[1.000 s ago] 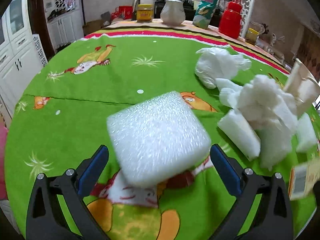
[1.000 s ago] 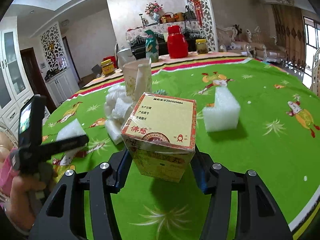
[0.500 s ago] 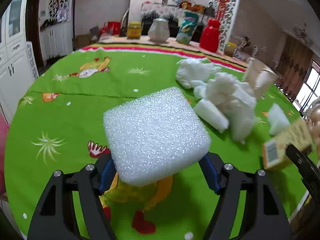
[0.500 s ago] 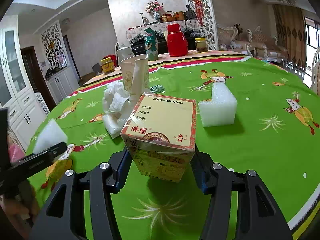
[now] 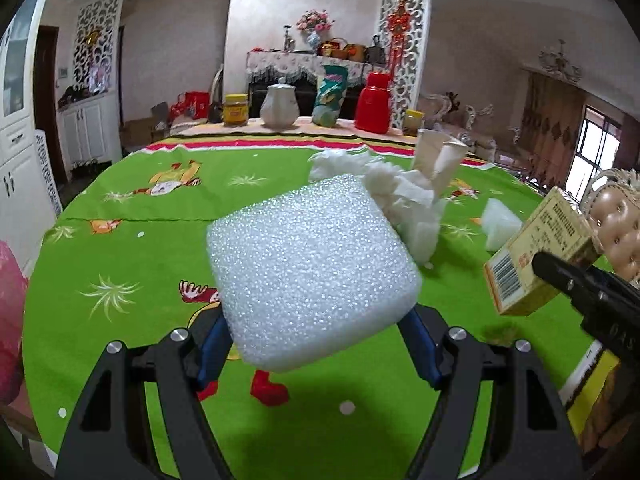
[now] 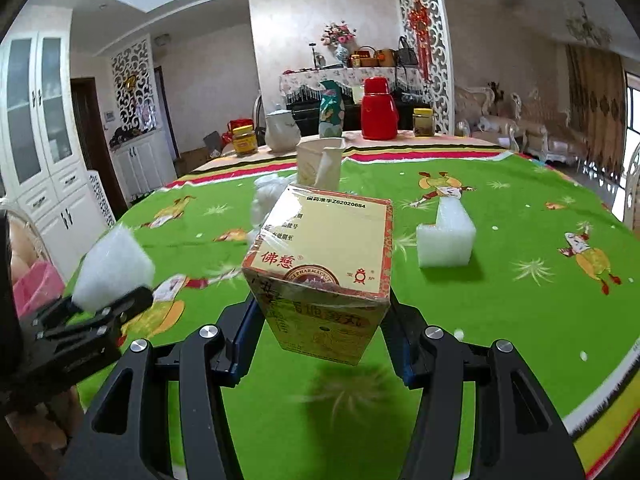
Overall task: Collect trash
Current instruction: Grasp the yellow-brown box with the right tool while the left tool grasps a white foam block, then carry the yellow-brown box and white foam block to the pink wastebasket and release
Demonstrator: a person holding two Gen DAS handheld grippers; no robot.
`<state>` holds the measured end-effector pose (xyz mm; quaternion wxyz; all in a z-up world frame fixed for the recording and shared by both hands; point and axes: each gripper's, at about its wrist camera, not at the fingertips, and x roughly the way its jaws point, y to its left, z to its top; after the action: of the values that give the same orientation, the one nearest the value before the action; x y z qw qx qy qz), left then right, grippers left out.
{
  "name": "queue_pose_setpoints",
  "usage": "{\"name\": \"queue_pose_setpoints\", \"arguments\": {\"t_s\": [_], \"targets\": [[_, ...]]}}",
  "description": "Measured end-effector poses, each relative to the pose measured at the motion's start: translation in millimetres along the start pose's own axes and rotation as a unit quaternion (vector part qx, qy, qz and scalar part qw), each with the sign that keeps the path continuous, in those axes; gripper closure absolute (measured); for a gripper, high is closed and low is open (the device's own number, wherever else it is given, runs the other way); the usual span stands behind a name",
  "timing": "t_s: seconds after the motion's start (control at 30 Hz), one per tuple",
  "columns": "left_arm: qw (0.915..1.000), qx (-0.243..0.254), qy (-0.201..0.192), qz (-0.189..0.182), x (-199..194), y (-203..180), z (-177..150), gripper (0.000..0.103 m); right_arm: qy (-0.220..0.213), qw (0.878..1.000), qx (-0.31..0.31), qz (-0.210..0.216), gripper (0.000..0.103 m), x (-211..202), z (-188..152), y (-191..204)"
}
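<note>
Foam (image 5: 314, 270) sits clamped in your left gripper (image 5: 316, 344), whose jaws have just closed onto it, lifted off the green table (image 5: 132, 280). Your right gripper (image 6: 318, 332) pinches the box (image 6: 324, 264), also raised. More foam scraps (image 5: 404, 196) and a cup (image 5: 438, 160) lie beyond.

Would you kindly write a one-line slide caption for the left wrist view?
Left gripper lifts a white foam block above the green tablecloth; beside it, the right gripper carries a yellow box.
</note>
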<state>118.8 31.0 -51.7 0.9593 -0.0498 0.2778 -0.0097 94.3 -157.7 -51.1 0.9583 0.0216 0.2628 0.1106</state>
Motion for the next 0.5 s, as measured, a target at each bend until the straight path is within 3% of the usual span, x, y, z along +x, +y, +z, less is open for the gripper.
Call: {"name": "queue_pose_setpoints", "arguments": {"t_s": [0.5], "targets": [[0.9984,0.047,-0.031,-0.006,-34,-9,-21,0.031,-0.010,1.000,-0.011,0.006,0.051,-29,-21,9]]}}
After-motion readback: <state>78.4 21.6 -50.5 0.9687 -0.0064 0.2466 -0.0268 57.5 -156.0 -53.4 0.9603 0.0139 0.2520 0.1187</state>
